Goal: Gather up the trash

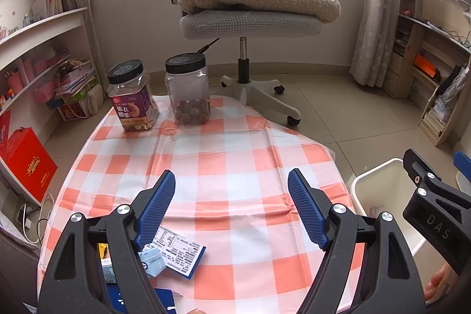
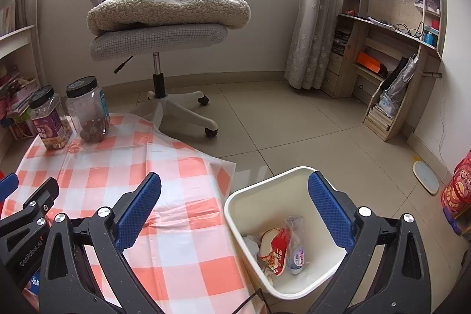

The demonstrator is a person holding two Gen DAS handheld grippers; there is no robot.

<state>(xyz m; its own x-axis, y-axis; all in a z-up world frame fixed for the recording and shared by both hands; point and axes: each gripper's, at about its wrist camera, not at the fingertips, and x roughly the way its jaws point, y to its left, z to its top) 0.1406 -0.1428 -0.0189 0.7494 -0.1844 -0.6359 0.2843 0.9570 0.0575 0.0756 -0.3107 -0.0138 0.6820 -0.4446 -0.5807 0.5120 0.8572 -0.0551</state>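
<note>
My left gripper is open and empty above the checked tablecloth. Below its left finger lie a white and blue printed box, a crumpled light blue wrapper and other blue and yellow packaging at the table's near edge. My right gripper is open and empty above the white trash bin, which stands on the floor right of the table. In the bin lie a red snack wrapper, a clear tube and white crumpled paper. The bin also shows in the left wrist view.
Two black-lidded jars stand at the table's far edge: a labelled nut jar and a clear jar with brown balls. An office chair with a blanket and plush monkey stands beyond. Shelves line the left; a wooden desk is at right.
</note>
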